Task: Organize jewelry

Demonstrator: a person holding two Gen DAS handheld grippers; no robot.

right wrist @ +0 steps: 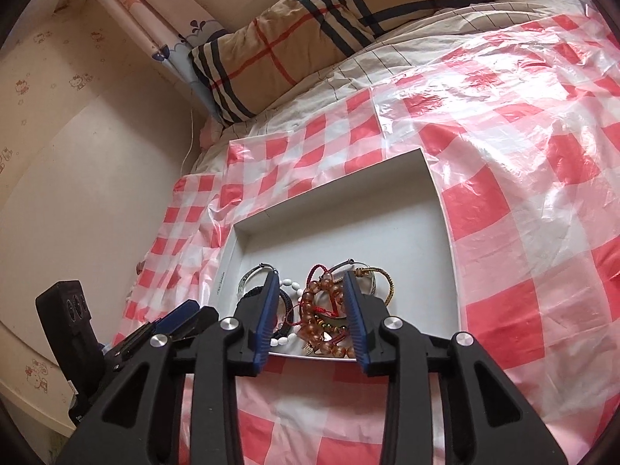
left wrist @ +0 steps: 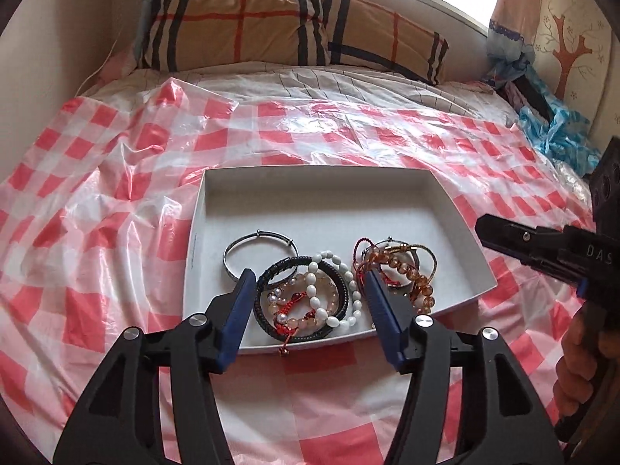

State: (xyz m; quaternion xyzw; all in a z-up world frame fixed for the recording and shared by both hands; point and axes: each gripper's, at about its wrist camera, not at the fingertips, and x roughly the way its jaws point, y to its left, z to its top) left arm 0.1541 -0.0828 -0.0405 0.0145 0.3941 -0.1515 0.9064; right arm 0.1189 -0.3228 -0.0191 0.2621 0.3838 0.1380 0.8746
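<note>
Resting in the near half of one white tray (left wrist: pixel 445 209) are the bracelets, all bunched tog. at the front edge; far half of tray is bare. Tray sits on a red-white check plastic sheet (left wrist: pixel 116 271) spread over the bed.

Count, approx.: 2 metal bangles — one silver bangle (left wrist: pixel 260 250) at left lying flat, a 2nd bangle (left wrist: pixel 415 259) at right mostly under other pcs. 1 black braided bracelet (left wrist: pixel 341 290) in the middle, w/ 1 pale peach bead bracelet (left wrist: pixel 329 294) inside its ring and 1 white bead bracelet (left wrist: pixel 350 283) draped across it. At right, 1 amber bead bracelet (left wrist: pixel 424 285) tangled w/ red cord (left wrist: pixel 362 248); exact no. of cord pcs can't be told.

Left gripper (left wrist: pixel 308 279) hovers over the black one, fingers wide apart, holding nothing. Right gripper (right wrist: pixel 310 283) is over the amber cluster, fingers also apart, nothing clamped; whether tips touch the beads can't be told.

2 plaid pillows (left wrist: pixel 232 19) at the bed head.
</note>
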